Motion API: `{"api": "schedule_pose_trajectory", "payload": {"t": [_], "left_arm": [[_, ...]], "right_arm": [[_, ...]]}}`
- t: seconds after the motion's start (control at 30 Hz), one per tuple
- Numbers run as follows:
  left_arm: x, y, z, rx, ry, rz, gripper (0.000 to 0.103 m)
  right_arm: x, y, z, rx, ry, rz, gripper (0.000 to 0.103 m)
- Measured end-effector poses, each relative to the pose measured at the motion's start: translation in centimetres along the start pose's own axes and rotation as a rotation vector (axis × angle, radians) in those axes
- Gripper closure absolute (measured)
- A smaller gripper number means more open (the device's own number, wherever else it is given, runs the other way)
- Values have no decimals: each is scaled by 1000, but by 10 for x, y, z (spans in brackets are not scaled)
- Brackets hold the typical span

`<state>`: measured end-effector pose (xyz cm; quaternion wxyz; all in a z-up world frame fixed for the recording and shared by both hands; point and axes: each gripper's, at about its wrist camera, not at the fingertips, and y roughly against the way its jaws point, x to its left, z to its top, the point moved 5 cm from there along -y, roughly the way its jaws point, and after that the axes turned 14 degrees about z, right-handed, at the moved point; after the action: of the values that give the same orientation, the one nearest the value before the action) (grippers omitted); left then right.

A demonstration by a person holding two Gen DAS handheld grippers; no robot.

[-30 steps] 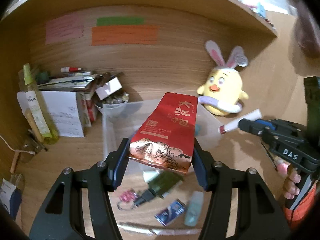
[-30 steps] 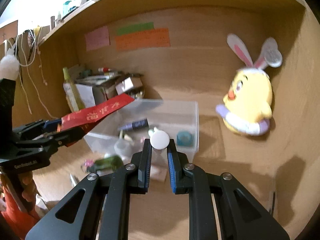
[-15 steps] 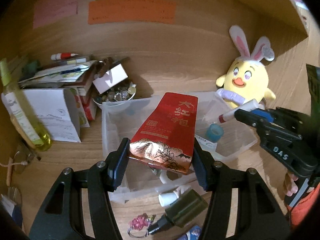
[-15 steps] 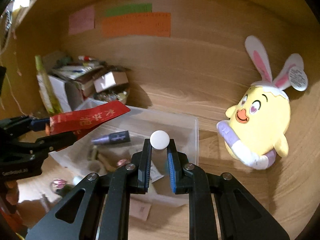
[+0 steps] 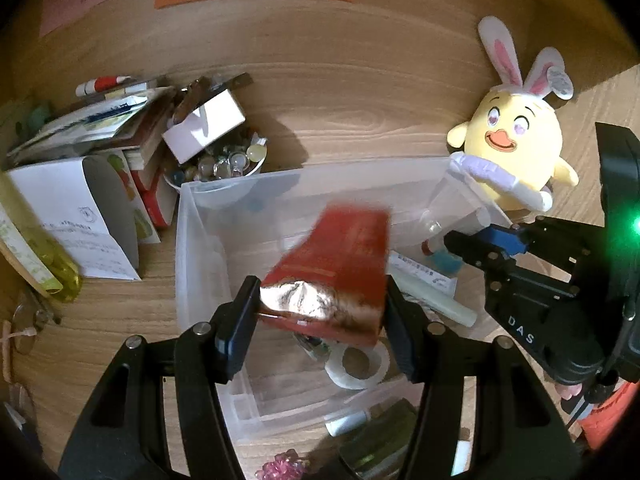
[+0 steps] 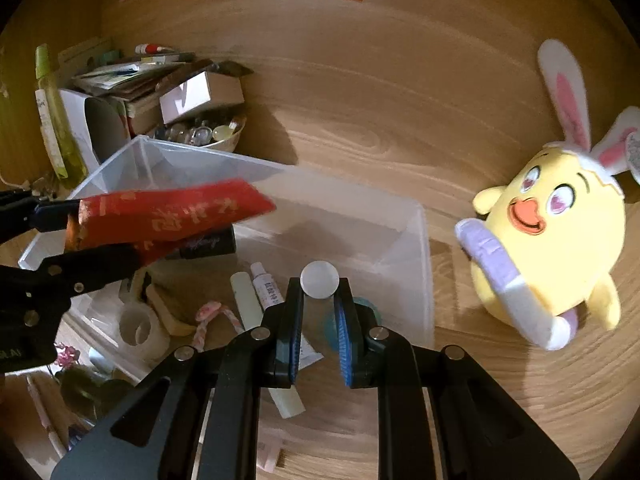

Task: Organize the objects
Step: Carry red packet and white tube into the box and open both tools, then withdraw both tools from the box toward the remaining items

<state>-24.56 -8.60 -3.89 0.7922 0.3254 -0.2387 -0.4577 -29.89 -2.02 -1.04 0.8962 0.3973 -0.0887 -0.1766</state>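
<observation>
My left gripper [image 5: 320, 312] is shut on a red tea packet [image 5: 340, 264] with gold lettering, held over the clear plastic bin [image 5: 192, 240]. The same packet [image 6: 168, 216] shows at the left of the right wrist view, clamped in the left gripper [image 6: 60, 240]. My right gripper [image 6: 319, 308] is shut on a small white-capped tube [image 6: 319, 280] above the bin's right half [image 6: 420, 248]. In the left wrist view the right gripper [image 5: 460, 240] hangs over the bin's right rim. Inside the bin lie a tape roll [image 5: 356, 364], tubes and a dark bottle [image 6: 208, 244].
A yellow plush chick [image 6: 552, 240] with rabbit ears sits right of the bin. A bowl of glass beads [image 5: 220, 160], stacked boxes and papers [image 5: 100, 136] and a yellow-green bottle [image 6: 52, 112] crowd the left. A dark green item [image 5: 380, 440] and pink trinket [image 5: 280, 468] lie in front.
Both grippers have moved forward and down over the bin, still holding the packet and the tube. The bin and the plush chick now appear larger and nearer.
</observation>
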Motion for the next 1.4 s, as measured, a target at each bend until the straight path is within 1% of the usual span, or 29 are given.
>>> {"api": "schedule_pose_trajectory", "payload": {"t": [0.17, 0.2, 0.23, 0.27, 0.33, 0.4, 0.47, 0.57, 0.63, 0.7, 0.77, 0.87, 0.97, 1.1, 1.2, 1.4], "left_arm": [[2, 0, 2, -1, 0, 4, 45], [2, 0, 3, 2, 2, 1, 45], [3, 1, 3, 5, 7, -6, 44], [4, 3, 4, 7, 12, -13, 44], [7, 7, 3, 2, 19, -25, 44], [9, 13, 3, -8, 20, -26, 44], [11, 19, 3, -19, 18, -21, 43], [13, 31, 2, -39, 18, -21, 42], [14, 40, 1, -62, 19, -17, 35], [15, 50, -1, -83, 18, -15, 33], [15, 59, -4, -99, 10, -14, 32], [16, 72, -14, -119, -3, -7, 30], [15, 79, -24, -125, -12, -5, 29], [14, 82, -44, -104, -28, -1, 29], [12, 79, -60, -77, -36, -11, 29], [5, 71, -86, -24, -56, -29, 29]], "right_arm": [[6, -6, 3, 16, 5, 35, 89], [8, -7, 4, 23, 11, 44, 87], [10, -8, 4, 31, 16, 52, 80], [12, -7, 4, 36, 20, 61, 77], [14, -3, 5, 21, 20, 70, 56], [17, 4, 6, -2, 35, 61, 51], [20, 8, 6, -10, 53, 44, 51], [23, 13, 6, -15, 60, 44, 51], [24, 17, 5, -22, 57, 48, 51], [25, 23, 3, -29, 54, 54, 50], [26, 29, 0, -35, 51, 61, 50], [27, 44, -7, -48, 44, 72, 47], [31, 61, -18, -67, 34, 86, 43], [38, 79, -37, -84, 29, 113, 37], [44, 83, -52, -79, 10, 134, 35], [59, 69, -85, -15, -61, 207, 35]]}}
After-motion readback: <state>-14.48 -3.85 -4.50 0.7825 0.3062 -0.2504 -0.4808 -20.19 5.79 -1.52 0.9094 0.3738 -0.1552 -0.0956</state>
